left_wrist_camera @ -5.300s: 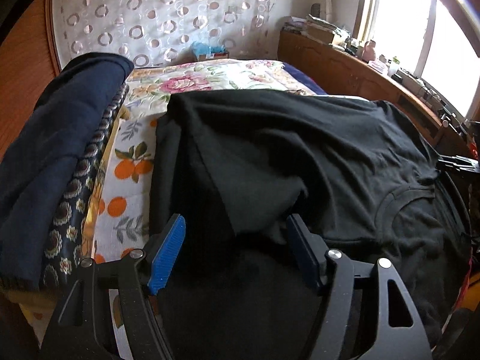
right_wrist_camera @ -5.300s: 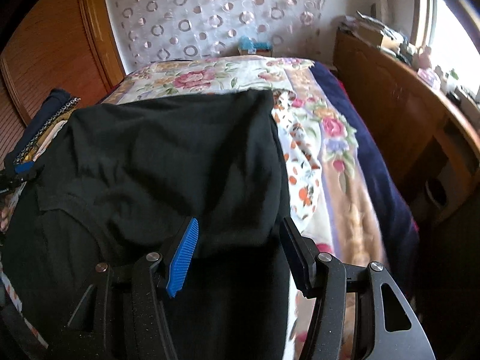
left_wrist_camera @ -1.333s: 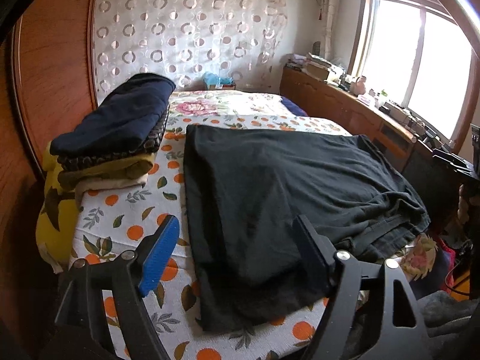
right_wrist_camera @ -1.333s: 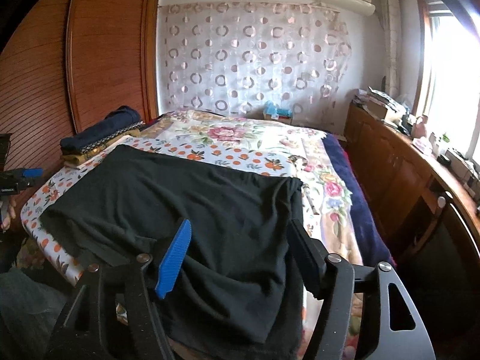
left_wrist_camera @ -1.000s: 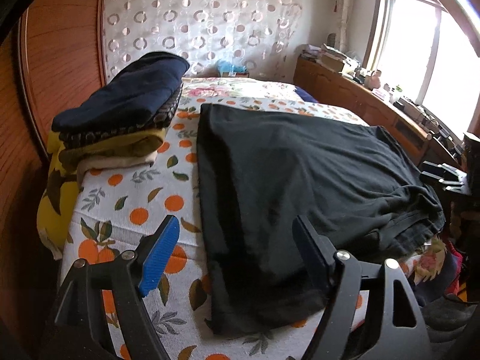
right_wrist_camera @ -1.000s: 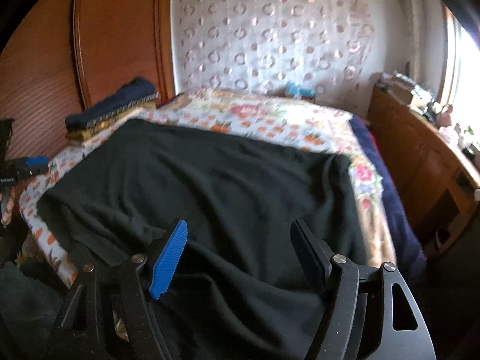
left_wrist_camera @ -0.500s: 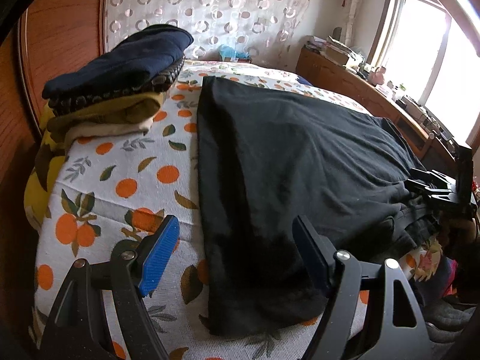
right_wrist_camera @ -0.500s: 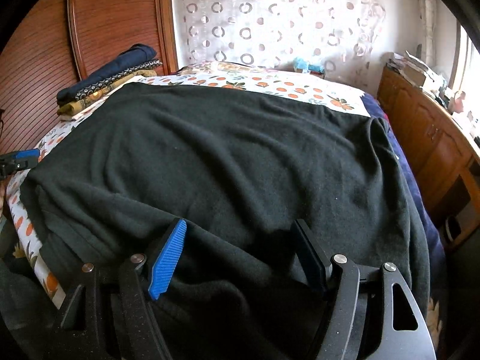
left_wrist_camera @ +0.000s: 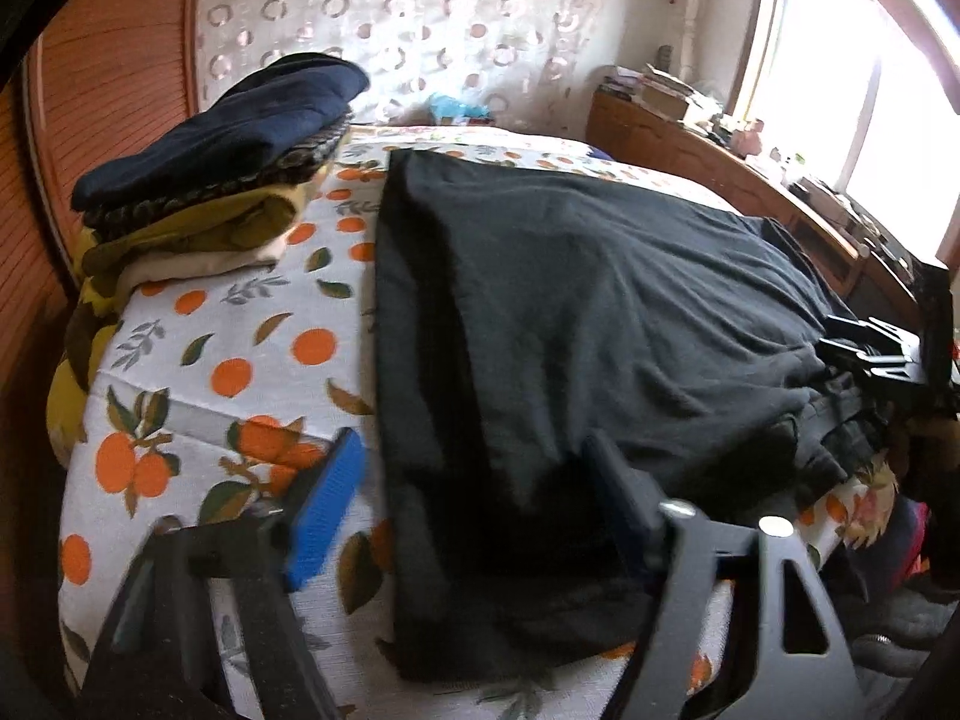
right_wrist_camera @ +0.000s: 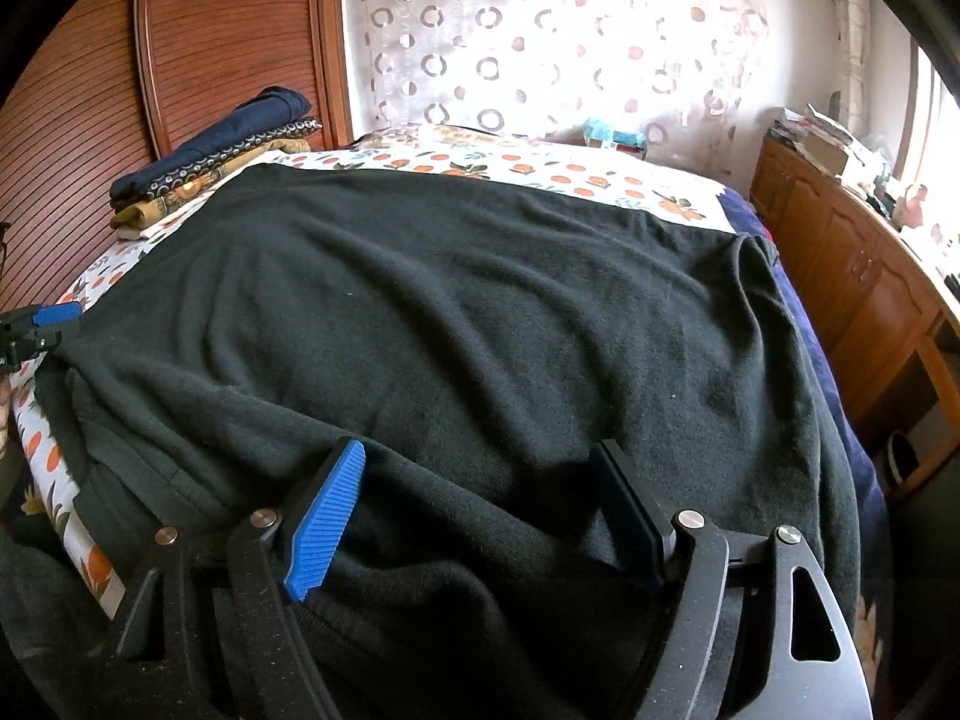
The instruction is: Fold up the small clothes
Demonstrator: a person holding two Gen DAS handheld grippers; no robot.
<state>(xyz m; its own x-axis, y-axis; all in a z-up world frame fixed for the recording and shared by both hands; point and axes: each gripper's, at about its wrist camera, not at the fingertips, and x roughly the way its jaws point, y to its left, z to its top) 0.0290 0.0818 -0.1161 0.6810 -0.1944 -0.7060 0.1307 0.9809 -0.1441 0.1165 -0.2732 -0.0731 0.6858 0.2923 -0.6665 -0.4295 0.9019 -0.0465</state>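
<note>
A black garment (left_wrist_camera: 588, 312) lies spread flat across the bed; it also fills the right wrist view (right_wrist_camera: 456, 324). My left gripper (left_wrist_camera: 474, 516) is open, low over the garment's near left corner, one finger over the bedsheet. My right gripper (right_wrist_camera: 480, 510) is open, low over the garment's near edge with cloth between its fingers, nothing clamped. The right gripper also shows at the far right of the left wrist view (left_wrist_camera: 882, 354), and the left gripper at the left edge of the right wrist view (right_wrist_camera: 36, 324).
A stack of folded clothes (left_wrist_camera: 222, 180) with a navy piece on top sits at the bed's left side by the wooden wardrobe (right_wrist_camera: 90, 108). An orange-print bedsheet (left_wrist_camera: 198, 372) covers the bed. A wooden cabinet (right_wrist_camera: 852, 276) runs along the right.
Both grippers have come down and forward toward the garment's near edge. The garment now lies spread out flat rather than bunched. Both grippers stay open.
</note>
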